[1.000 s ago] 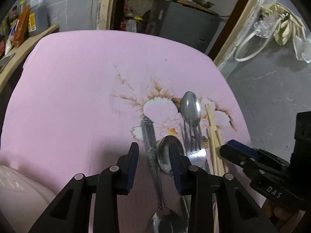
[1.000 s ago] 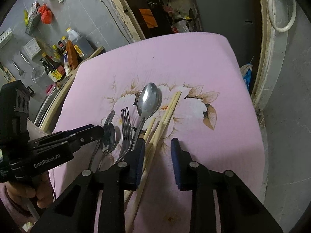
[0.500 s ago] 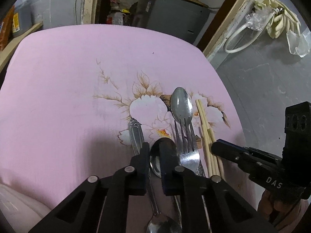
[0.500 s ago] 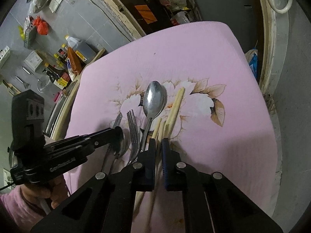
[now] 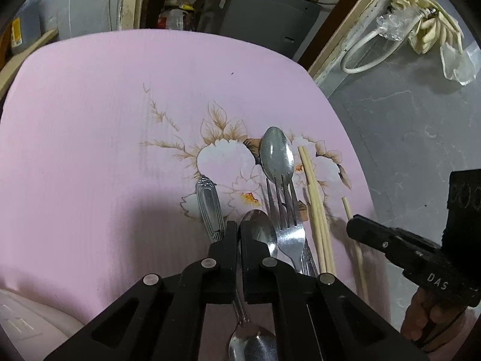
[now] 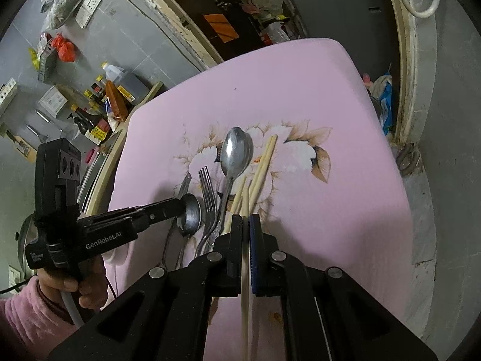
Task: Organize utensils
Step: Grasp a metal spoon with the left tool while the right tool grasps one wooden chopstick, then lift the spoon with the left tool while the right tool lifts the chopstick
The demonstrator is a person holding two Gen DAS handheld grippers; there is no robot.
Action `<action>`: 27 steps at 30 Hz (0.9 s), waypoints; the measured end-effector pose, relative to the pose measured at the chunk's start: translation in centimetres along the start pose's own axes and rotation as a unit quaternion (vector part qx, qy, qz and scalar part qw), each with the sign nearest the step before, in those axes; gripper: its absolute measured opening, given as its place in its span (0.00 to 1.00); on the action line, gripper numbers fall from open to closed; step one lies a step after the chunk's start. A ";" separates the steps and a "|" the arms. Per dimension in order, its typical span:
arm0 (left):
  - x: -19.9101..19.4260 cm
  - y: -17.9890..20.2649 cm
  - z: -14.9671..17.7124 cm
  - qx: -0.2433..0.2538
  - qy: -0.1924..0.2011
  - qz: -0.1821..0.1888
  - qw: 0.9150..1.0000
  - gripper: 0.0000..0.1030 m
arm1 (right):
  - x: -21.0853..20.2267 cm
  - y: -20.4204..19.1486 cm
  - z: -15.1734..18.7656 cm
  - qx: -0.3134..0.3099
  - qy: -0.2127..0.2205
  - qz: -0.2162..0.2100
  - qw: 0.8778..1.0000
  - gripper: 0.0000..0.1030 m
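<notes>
Metal utensils lie on a pink flowered cloth [image 5: 90, 138]. My left gripper [image 5: 239, 230] is shut on a spoon: its ornate handle [image 5: 210, 201] sticks out ahead and its bowl [image 5: 252, 344] shows below the fingers. A second small spoon [image 5: 260, 231], a fork [image 5: 287, 222], a large spoon [image 5: 276, 153] and several chopsticks [image 5: 315, 207] lie to its right. My right gripper [image 6: 246, 221] is shut on one chopstick [image 6: 245, 204], pulled apart from the other chopsticks [image 6: 261, 165]. The right view also shows the large spoon [image 6: 237, 150] and fork [image 6: 209, 195].
Bottles and jars [image 6: 102, 105] stand on a wooden shelf left of the table. A grey cabinet [image 5: 261, 21] stands behind the table. The cloth's right edge [image 6: 399, 180] drops to a grey floor. A white rounded object [image 5: 27, 319] sits at the near left.
Both grippers have gone from open to shut. The left closed on the ornate spoon's handle. The right closed on one chopstick and drew it away from the bundle.
</notes>
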State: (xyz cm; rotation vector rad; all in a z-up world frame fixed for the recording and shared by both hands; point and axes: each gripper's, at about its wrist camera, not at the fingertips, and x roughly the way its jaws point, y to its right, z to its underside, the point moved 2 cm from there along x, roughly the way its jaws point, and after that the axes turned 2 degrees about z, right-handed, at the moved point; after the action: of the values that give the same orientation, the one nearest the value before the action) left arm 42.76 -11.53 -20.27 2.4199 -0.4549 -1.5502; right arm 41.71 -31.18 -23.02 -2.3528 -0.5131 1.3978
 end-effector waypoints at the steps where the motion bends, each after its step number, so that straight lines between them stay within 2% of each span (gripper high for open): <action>1: 0.1 -0.1 0.0 0.001 -0.002 0.001 1.000 0.03 | 0.1 0.1 0.0 0.002 -0.002 -0.001 1.000 0.04; 10: 1.2 -0.4 -0.4 0.015 -0.029 0.026 0.999 0.10 | 1.1 0.8 -0.1 0.012 -0.012 -0.002 1.000 0.04; 14: 1.3 0.2 -0.6 0.024 -0.032 0.050 0.998 0.30 | 1.3 1.0 -0.1 0.014 -0.015 -0.005 1.000 0.04; 15: 1.3 0.4 -0.6 0.031 -0.031 0.050 0.998 0.31 | 1.3 1.0 0.0 0.014 -0.015 -0.005 1.000 0.04; 20: 1.5 1.0 -0.5 0.054 -0.028 0.035 0.998 0.29 | 1.4 1.0 0.0 0.013 -0.017 -0.007 1.000 0.04; 22: 1.5 0.8 -0.7 0.051 -0.029 0.033 0.998 0.24 | 1.6 1.0 0.0 0.013 -0.020 -0.008 1.000 0.04; 24: 1.4 0.4 -0.7 0.043 -0.030 0.029 0.998 0.13 | 1.7 1.0 0.0 0.011 -0.027 -0.009 1.000 0.04; 27: 1.3 0.1 -0.7 0.039 -0.035 0.023 0.998 0.07 | 2.1 0.9 0.0 0.008 -0.045 -0.004 0.999 0.04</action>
State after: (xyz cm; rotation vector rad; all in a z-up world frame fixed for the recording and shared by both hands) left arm 43.89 -12.11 -21.02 2.3995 -0.5925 -1.6310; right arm 42.80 -30.94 -25.06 -2.2809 -0.5346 1.5041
